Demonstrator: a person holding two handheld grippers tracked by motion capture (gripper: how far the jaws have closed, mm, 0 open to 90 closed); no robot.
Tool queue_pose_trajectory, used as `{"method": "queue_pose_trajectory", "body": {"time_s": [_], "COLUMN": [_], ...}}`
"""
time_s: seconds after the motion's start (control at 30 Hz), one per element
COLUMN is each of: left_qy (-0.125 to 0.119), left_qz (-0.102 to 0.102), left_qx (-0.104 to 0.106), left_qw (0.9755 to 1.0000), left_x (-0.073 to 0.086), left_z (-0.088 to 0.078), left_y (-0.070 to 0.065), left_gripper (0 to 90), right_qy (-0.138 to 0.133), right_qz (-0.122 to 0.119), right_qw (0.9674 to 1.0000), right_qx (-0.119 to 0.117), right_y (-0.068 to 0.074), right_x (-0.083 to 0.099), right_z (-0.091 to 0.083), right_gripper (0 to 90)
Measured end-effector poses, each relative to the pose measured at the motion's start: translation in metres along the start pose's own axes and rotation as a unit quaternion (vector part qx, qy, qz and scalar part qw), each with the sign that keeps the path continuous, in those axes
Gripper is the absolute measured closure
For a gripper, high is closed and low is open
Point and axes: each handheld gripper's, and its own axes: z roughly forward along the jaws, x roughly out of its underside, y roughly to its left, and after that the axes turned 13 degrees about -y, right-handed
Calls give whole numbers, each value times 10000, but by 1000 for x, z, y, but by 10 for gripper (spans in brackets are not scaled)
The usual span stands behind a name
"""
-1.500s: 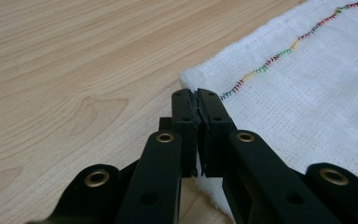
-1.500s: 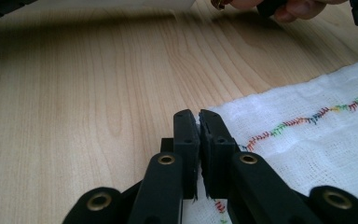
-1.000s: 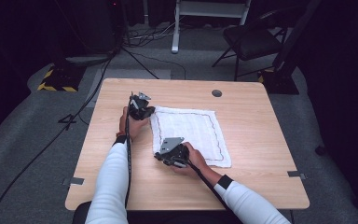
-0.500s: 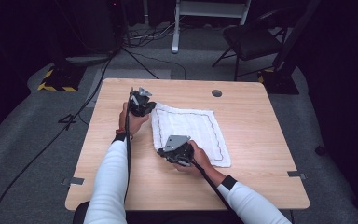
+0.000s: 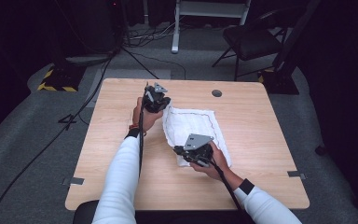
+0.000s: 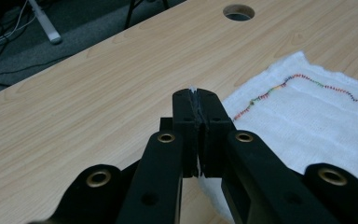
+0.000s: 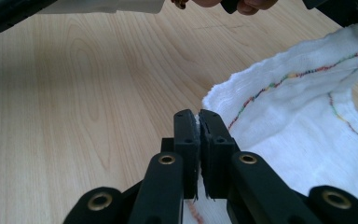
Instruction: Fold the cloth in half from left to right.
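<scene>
Cloth, white with a coloured stitched border, lies mid-desk, its left edge lifted off the wood; left gripper pinches the far-left corner, jaws closed tight with a sliver of white between the pads; right gripper pinches the near-left corner, jaws likewise closed on fabric; the lifted edge hangs between the two, and the right part of the cloth lies flat, well short of the desk's right edge; bare wood runs wide to the left and along the near edge; a cable hole sits near the far edge, apart from the cloth.
</scene>
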Motion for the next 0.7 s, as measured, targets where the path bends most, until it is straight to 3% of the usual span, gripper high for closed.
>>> {"method": "queue_pose_trajectory", "body": {"time_s": [0.13,0.23,0.53,0.7], "left_qy": [8,-76,-39,32], "left_qz": [20,135,331,386], "left_qx": [27,176,308,375], "left_qw": [10000,9997,9990,9985], "left_x": [-4,-13,-25,-30], "left_z": [6,12,30,46], "left_y": [-7,-22,-43,-54], "left_gripper": [871,872,872,872], "right_qy": [1,-2,-19,-98], "right_qz": [67,160,278,378], "right_qw": [9999,9997,9987,9971], "right_qx": [80,203,431,660], "right_y": [-5,-12,-22,-31], "right_x": [6,12,23,28], "right_z": [-10,-27,-59,-86], "right_gripper": [864,864,865,865]}}
